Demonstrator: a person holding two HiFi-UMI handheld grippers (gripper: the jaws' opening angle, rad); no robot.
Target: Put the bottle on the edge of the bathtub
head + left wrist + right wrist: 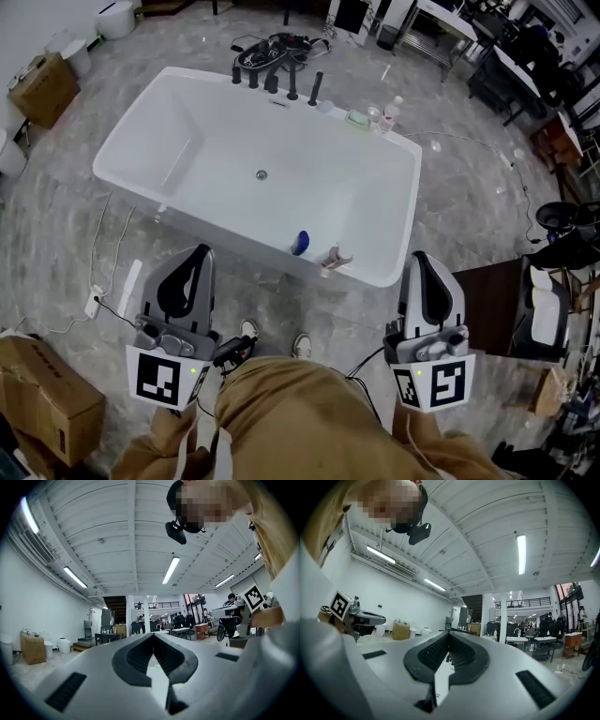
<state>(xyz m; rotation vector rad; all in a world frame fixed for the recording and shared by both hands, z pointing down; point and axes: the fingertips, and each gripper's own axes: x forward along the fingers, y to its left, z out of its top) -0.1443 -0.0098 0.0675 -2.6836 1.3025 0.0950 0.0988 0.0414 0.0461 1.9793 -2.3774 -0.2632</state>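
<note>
The white bathtub (pixel 141 131) fills the middle of the head view. A small clear bottle (pixel 393 110) with a pale cap stands upright on the tub's far right rim, beside a green dish (pixel 358 118). On the near rim sit a blue oval thing (pixel 300 243) and a pink item (pixel 334 259). My left gripper (pixel 199 253) and right gripper (pixel 419 259) are low, near my body, short of the tub's near wall. In both gripper views the left gripper (pixel 152 635) and the right gripper (pixel 449 633) point level across the room, tips together, with nothing between them.
Black taps (pixel 272 79) line the tub's far rim, with cables (pixel 281 45) behind. Cardboard boxes (pixel 42 89) stand at the left, one more (pixel 42 394) by my left leg. A power strip (pixel 94 302) and cord lie on the floor. A dark stand (pixel 492 291) is at my right.
</note>
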